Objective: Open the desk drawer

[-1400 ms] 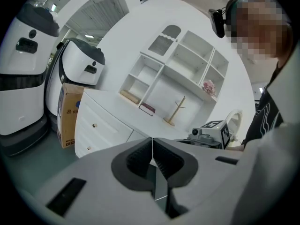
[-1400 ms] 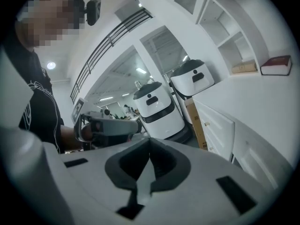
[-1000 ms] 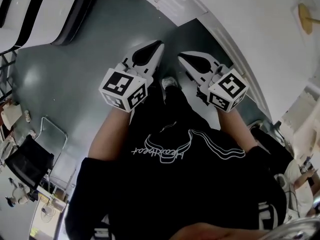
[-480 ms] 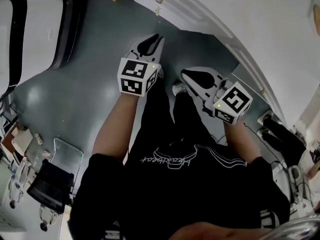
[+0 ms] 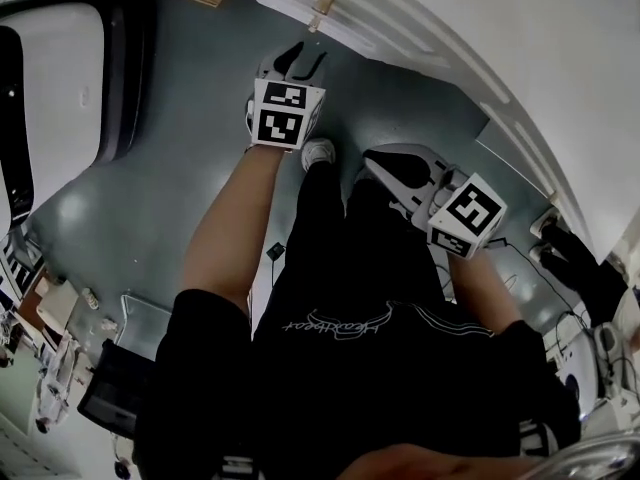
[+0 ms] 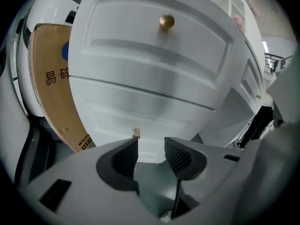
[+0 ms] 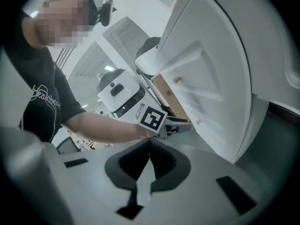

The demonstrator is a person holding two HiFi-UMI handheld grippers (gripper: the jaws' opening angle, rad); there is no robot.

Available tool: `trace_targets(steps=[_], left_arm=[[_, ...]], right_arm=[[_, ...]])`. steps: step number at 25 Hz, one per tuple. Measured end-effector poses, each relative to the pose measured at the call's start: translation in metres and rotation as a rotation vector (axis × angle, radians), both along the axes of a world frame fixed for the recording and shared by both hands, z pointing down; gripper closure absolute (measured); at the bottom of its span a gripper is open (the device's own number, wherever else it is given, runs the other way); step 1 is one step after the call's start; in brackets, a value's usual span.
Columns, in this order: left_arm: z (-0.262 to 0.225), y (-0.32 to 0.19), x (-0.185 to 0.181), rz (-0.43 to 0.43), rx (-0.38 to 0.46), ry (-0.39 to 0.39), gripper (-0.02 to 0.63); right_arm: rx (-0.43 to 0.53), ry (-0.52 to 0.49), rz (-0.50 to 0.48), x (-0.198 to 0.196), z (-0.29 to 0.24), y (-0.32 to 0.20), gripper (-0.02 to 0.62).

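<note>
**2 knobs on offer, and the left gripper is lined up closest to the bottom 1**

Both drawers on the desk (image 5: 450,38) look fully shut to me. In the left gripper view the top drawer (image 6: 140,41) has its gold top knob (image 6: 166,21) way up high. The bottom drawer (image 6: 154,114) has its bottom knob (image 6: 136,134) right over the jaws. A box (image 6: 49,88) leans just left of the desk.

The left gripper (image 6: 151,142) has just been spreading its jaws. They now stand wide apart with nothing between them, only floor and drawer front showing through the gap.

Here's the bit that matters. The bottom knob sits straight ahead but a touch up and left of the gap, roughly over the left jaw's tip instead of centred. It pokes out of the drawer front toward the gripper, and the jaws close sideways, so the orientation is fine for pinching it from both sides. My guess is it needs a small nudge left and up, then forward, before closing. As it stands the left jaw would bump the knob.

The right gripper (image 7: 149,142) has its jaws pressed together on nothing. It hangs back by the person's leg, clearly farther from the desk than the left 1, so this looks like a left-hand job.
</note>
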State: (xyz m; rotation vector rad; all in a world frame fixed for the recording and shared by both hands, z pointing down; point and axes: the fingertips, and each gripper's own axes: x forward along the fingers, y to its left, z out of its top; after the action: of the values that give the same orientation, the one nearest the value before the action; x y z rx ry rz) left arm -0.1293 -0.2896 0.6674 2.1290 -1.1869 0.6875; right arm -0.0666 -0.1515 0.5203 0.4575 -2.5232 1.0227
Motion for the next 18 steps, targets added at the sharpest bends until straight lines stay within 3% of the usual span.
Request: trace_targets(steps=[10,18], left_arm=[[0.045,-0.049,-0.002,0.007,-0.026,-0.089,0.44],[0.065,-0.047,0.003,0.045,-0.069,-0.135,0.442]], right_arm=[[-0.021,0.038,0.019,0.009,0.015,0.005,0.589],[-0.02,0.001,0.029,0.01,0.005,0.005,0.589]])
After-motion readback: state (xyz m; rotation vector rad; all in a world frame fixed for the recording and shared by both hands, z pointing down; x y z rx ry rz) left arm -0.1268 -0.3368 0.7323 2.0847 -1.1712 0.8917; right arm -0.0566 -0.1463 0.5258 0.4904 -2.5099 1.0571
